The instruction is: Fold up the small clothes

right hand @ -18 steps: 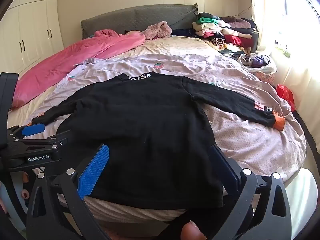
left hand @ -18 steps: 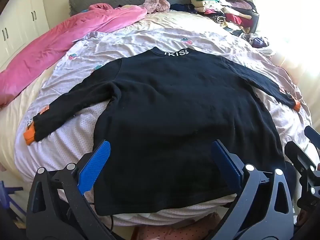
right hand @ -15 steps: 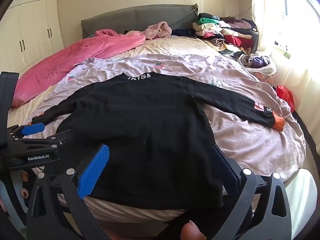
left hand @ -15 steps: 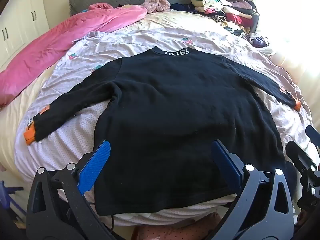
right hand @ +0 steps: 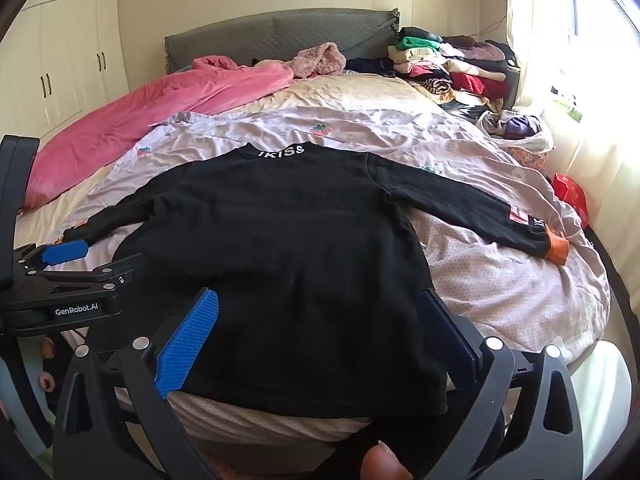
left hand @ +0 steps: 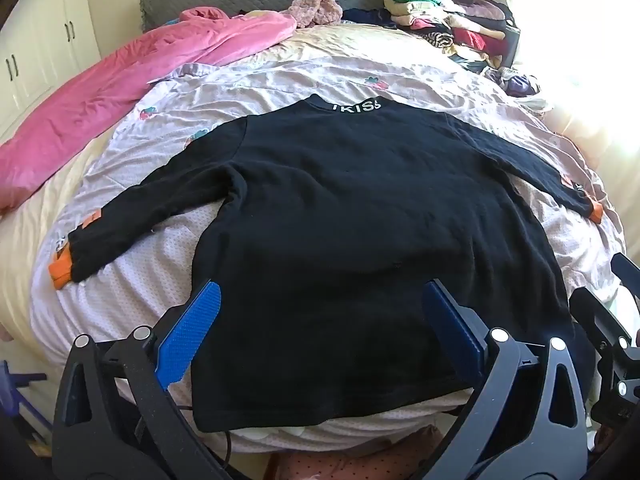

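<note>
The black long-sleeved knit sweater (left hand: pixel 360 240) lies flat on the lilac patterned bed cover (left hand: pixel 320 80), sleeves spread for folding, while the left gripper (left hand: pixel 320 336) and right gripper (right hand: pixel 316 336) hover above its hem, jaws wide apart and empty.

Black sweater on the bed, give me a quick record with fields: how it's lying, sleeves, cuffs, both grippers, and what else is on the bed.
garment: black sweater, spread flat, collar away from the cameras
sleeves: both stretched outward, unfolded
cuffs: orange cuff on the left sleeve; the right sleeve ends in orange too
left gripper: open, over the hem, holding nothing
right gripper: open, over the hem, holding nothing
bed cover: floral sheet under the sweater
also on bed: pink blanket, stack of folded clothes near the headboard
folding: not started
</note>
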Available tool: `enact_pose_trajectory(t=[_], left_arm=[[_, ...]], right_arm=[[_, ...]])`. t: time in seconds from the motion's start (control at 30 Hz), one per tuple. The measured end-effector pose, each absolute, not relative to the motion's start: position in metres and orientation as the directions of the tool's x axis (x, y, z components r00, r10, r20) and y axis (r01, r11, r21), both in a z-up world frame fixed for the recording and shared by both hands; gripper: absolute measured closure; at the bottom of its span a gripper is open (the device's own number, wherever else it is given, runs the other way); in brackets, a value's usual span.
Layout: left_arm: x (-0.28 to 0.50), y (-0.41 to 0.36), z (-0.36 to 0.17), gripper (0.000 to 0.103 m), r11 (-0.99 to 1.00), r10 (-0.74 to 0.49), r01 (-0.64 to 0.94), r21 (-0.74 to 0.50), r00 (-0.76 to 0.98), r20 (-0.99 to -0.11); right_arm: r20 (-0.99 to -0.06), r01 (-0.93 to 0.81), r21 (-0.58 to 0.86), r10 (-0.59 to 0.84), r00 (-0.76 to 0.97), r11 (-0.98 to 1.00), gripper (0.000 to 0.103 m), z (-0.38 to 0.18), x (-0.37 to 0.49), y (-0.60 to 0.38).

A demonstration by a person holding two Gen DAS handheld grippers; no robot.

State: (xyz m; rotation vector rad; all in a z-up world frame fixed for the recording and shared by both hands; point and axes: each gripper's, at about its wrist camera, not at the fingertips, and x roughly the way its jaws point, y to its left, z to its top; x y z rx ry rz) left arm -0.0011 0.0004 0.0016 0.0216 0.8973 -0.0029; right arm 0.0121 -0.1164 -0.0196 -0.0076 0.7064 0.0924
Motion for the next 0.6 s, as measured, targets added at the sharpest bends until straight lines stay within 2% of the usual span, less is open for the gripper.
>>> enact_pose_trajectory(t=[0.6], left_arm=[[-0.0034,0.0023,-0.0016,0.009,1.0,0.006,0.012,0.016,0.626,-0.779]], right_arm=[[-0.655,-0.081,0.028,0.08,0.751,0.996,0.004,-0.0217,0.0112,-0.1166]])
